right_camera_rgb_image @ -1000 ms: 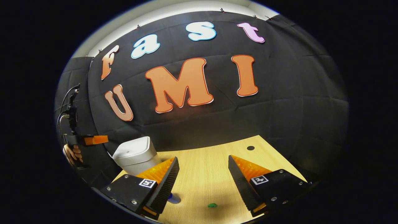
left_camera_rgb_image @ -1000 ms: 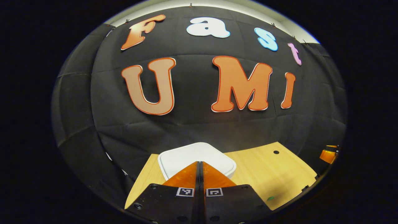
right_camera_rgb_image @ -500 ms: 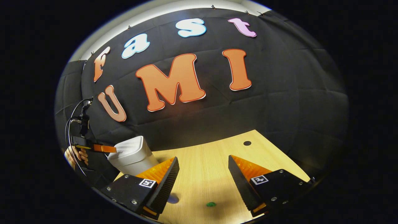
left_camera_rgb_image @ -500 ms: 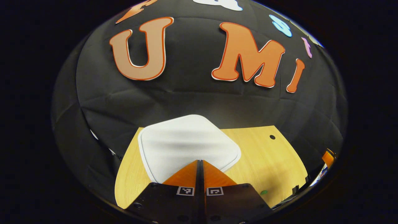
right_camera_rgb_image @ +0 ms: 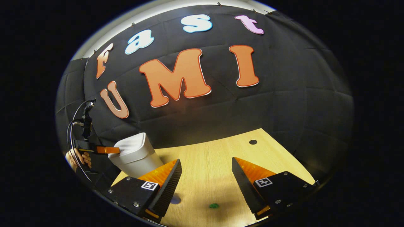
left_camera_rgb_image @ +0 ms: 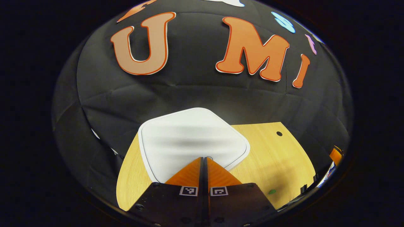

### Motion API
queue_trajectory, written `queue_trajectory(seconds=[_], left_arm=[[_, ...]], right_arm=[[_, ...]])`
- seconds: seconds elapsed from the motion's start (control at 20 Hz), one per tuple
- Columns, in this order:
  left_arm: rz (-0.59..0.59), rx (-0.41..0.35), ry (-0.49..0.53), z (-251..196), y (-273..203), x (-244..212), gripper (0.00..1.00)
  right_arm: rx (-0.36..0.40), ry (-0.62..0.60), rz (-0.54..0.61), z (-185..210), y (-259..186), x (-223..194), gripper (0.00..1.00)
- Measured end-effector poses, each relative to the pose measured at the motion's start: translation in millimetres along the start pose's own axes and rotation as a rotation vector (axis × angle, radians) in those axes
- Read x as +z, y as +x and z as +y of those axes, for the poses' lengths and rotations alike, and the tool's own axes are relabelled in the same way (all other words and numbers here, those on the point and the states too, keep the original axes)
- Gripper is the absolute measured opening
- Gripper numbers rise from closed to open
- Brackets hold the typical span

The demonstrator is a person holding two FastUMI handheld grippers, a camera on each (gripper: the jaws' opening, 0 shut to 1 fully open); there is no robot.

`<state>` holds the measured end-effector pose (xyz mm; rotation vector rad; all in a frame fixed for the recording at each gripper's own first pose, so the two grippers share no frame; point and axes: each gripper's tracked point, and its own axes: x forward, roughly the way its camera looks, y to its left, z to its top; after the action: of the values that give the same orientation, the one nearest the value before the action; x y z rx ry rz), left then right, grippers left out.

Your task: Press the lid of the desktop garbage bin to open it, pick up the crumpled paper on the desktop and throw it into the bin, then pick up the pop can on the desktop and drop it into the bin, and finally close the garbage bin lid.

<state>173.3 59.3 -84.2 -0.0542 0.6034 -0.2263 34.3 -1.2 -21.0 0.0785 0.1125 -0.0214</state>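
White plastic bin lid (left_camera_rgb_image: 192, 138) lies shut under the left gripper (left_camera_rgb_image: 204, 158), whose fingers are pressed together with their tips at the lid's six o'clock edge. In the right gripper view the bin (right_camera_rgb_image: 134, 155) stands at nine o'clock on the wooden desk (right_camera_rgb_image: 214, 167). The right gripper (right_camera_rgb_image: 205, 164) hangs over the desk, fingers wide apart, holding nothing.

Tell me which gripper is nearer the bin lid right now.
Left. The left gripper, shut, is right at the bin lid. The right gripper is open over the table, off to the bin's side.
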Motion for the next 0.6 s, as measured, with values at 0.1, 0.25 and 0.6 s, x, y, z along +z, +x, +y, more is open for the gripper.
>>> queue_trajectory(seconds=[0.1, 0.25, 0.6], left_arm=[[-0.036, 0.005, -0.046, -1.5, -2.1, -2.4, 0.00], [-0.173, 0.082, -0.035, 2.9, -23.2, 24.3, 0.00], [-0.373, 0.031, -0.059, -45.8, -107.9, 35.8, 0.00]], right_arm=[[0.008, 0.001, 0.002, 2.2, -1.5, 1.1, 0.95], [0.060, 0.021, -0.007, 16.8, -10.7, 10.8, 0.95], [0.058, -0.026, -0.093, 22.1, -24.9, 36.3, 0.95]])
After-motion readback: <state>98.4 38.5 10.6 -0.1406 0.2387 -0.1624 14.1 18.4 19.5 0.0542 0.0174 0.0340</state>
